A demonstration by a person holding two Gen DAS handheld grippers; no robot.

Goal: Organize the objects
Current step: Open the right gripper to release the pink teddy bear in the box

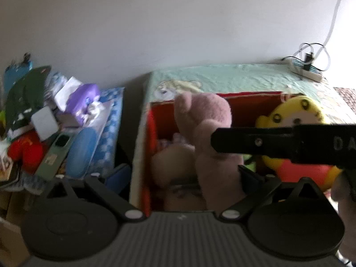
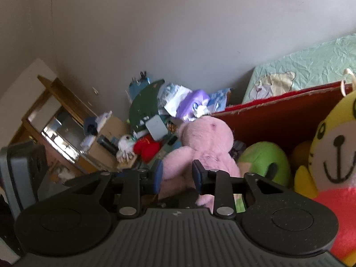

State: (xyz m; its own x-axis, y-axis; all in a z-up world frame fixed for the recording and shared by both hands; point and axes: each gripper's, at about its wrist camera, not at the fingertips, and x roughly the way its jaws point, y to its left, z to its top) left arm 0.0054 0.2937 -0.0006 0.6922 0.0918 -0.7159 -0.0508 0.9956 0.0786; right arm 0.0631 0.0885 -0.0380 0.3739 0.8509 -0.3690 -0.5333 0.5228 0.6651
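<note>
A pink plush toy (image 2: 207, 146) stands upright in the left part of an open red box (image 2: 278, 111). My right gripper (image 2: 178, 175) is shut on its lower body, with the blue pads pressing in from both sides. In the left wrist view one of its black fingers (image 1: 240, 142) lies across the pink plush toy (image 1: 207, 120). My left gripper (image 1: 182, 175) hangs open and wide over the near side of the red box (image 1: 251, 94), holding nothing. A yellow tiger plush (image 1: 296, 115) and a green plush (image 2: 264, 160) sit in the box's right part.
The box rests on a bed with a pale green sheet (image 1: 233, 75), against a white wall. A power strip (image 1: 307, 71) with cables lies at the bed's far right. Left of the bed is a heap of clutter with a purple pack (image 1: 85, 98) and a wooden cabinet (image 2: 55, 115).
</note>
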